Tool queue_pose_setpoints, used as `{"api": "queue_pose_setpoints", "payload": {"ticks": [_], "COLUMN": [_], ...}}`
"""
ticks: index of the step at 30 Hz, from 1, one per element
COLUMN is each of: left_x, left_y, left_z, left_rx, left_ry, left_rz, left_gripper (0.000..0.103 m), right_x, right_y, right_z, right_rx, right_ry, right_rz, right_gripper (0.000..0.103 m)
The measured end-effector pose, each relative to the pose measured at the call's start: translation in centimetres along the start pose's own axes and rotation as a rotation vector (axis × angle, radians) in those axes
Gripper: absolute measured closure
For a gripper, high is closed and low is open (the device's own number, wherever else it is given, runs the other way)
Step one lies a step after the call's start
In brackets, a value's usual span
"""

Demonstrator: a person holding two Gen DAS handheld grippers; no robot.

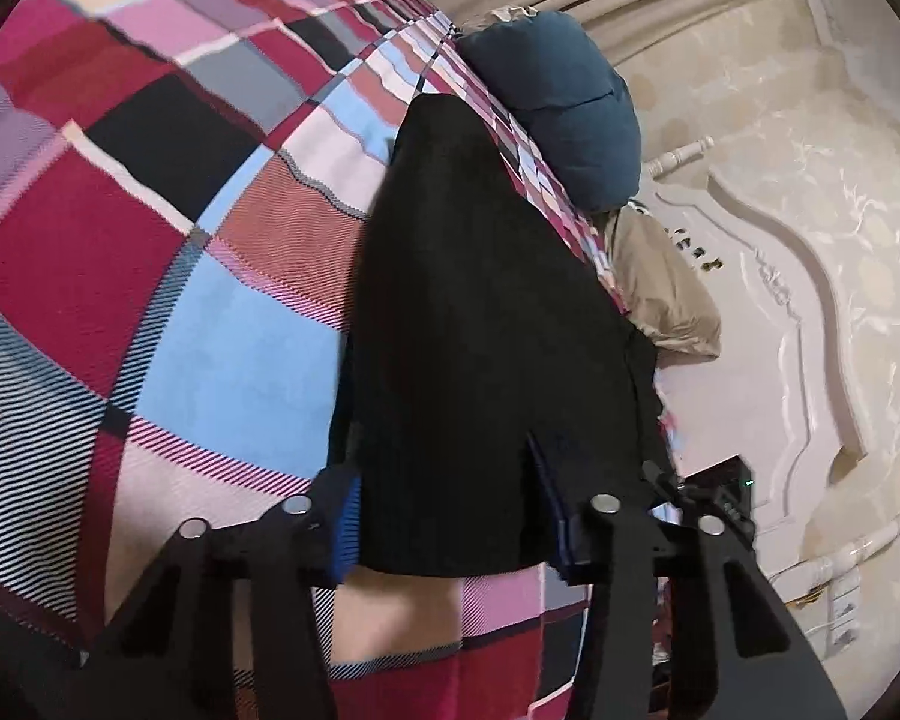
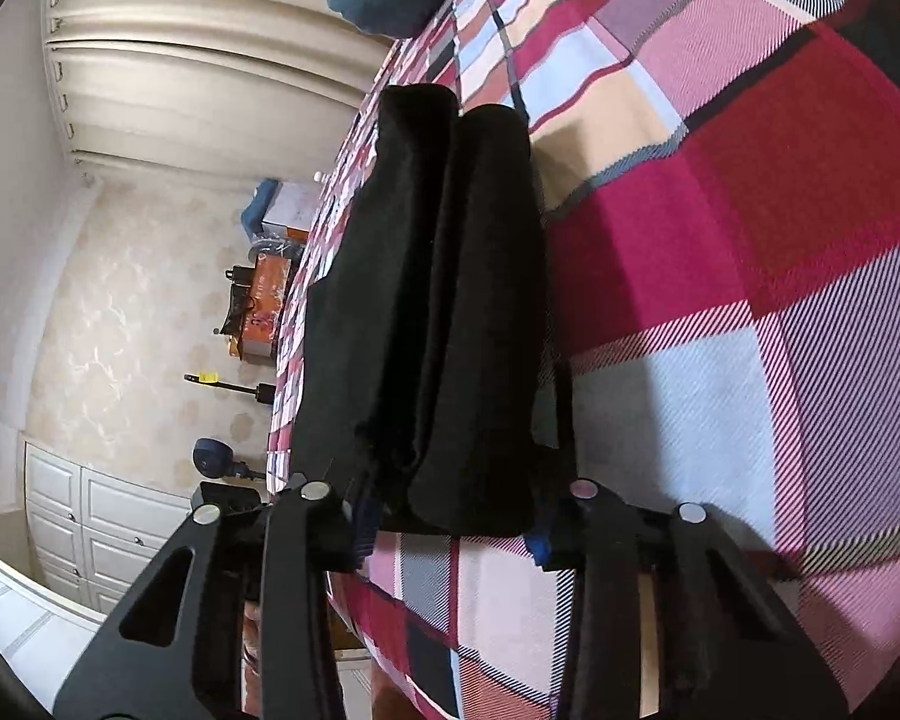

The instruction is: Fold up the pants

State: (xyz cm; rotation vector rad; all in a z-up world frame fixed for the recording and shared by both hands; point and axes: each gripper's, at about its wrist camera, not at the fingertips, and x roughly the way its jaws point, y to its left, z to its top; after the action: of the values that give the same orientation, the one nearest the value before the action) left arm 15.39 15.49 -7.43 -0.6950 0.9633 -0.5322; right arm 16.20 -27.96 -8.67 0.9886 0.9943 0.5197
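Plaid bedspread (image 1: 150, 300), cream wallpapered wall (image 1: 810, 180), both tools clamping black pants (image 1: 480, 330).

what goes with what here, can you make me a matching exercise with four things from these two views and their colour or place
Things:
1. pants
2. bedspread
3. pillow
4. box

Descriptions:
A. dark teal, at the far end of the bed
B. orange, on the floor beside the bed
C. black, lying on the bed between the claw fingers
D. plaid in red, pink, blue and black

Pairs: 1-C, 2-D, 3-A, 4-B
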Motion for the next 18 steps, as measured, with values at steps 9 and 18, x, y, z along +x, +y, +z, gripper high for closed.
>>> {"api": "queue_pose_setpoints", "payload": {"ticks": [9, 18], "left_x": [-1.1, -1.8], "left_y": [-2.0, -2.0], "left_z": [-1.3, -3.0], "left_rx": [0.086, 0.08], "left_ry": [0.007, 0.007], "left_rz": [0.084, 0.086], "left_gripper": [0.061, 0.061], "right_x": [-1.0, -1.8], "right_y": [0.4, -0.2], "right_z": [-0.5, -1.9], "right_rx": [0.001, 0.019], "right_ry": [-0.011, -0.014], "right_rz": [0.012, 0.022], "right_gripper": [0.069, 0.069]}}
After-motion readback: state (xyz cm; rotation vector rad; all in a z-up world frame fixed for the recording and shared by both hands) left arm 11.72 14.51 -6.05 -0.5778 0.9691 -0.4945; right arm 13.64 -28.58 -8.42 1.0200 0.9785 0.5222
